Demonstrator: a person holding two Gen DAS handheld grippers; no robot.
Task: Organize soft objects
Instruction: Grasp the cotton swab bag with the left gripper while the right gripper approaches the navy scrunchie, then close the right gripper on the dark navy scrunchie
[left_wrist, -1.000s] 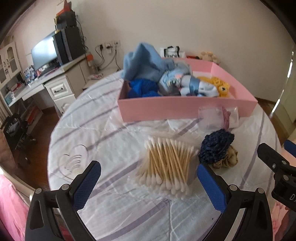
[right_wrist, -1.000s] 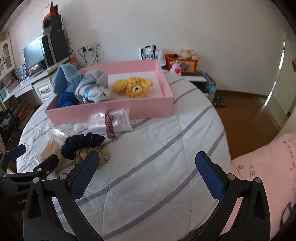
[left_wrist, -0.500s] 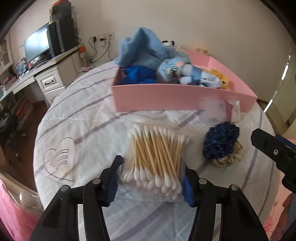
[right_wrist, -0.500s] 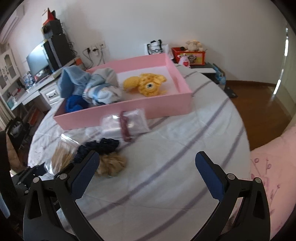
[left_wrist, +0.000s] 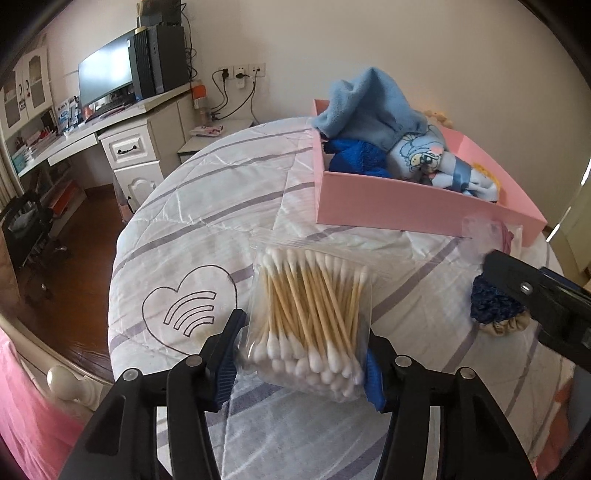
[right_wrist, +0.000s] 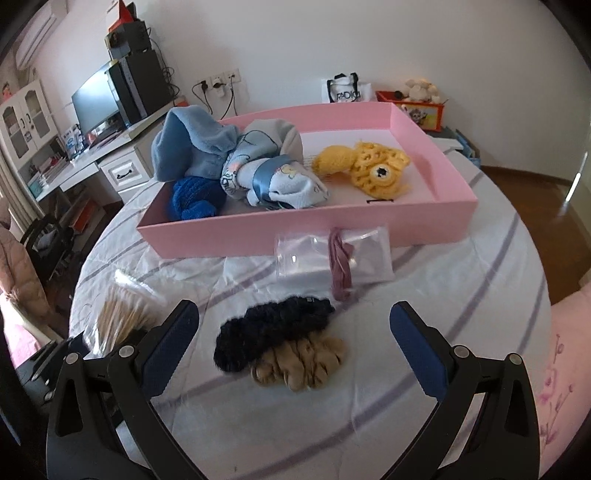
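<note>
Left claw (left_wrist: 301, 354) clamped on bag of cotton swabs (left_wrist: 310, 317). Right claw (right_wrist: 295, 343) spread wide above dark scrunchie (right_wrist: 269, 332), near pink box (right_wrist: 436, 218).

place: a home, looks like a bedroom or living room doubling as a study
table: round table (right_wrist: 480, 295) under a quilted white cloth with purple stripes and a heart doodle (left_wrist: 190, 306)
desk: white desk (left_wrist: 129, 136) with drawers along the wall, monitor (left_wrist: 105, 79) and a black PC tower (left_wrist: 159, 59) on it
cabinet: white glass-door cabinet (right_wrist: 24, 122) in the corner
floor: dark wood floor (right_wrist: 546, 199)
wall: plain, with sockets (right_wrist: 218, 79) and dangling cables
extras: shopping bag (right_wrist: 347, 90) and a plush toy (right_wrist: 419, 88) by the far wall
</note>
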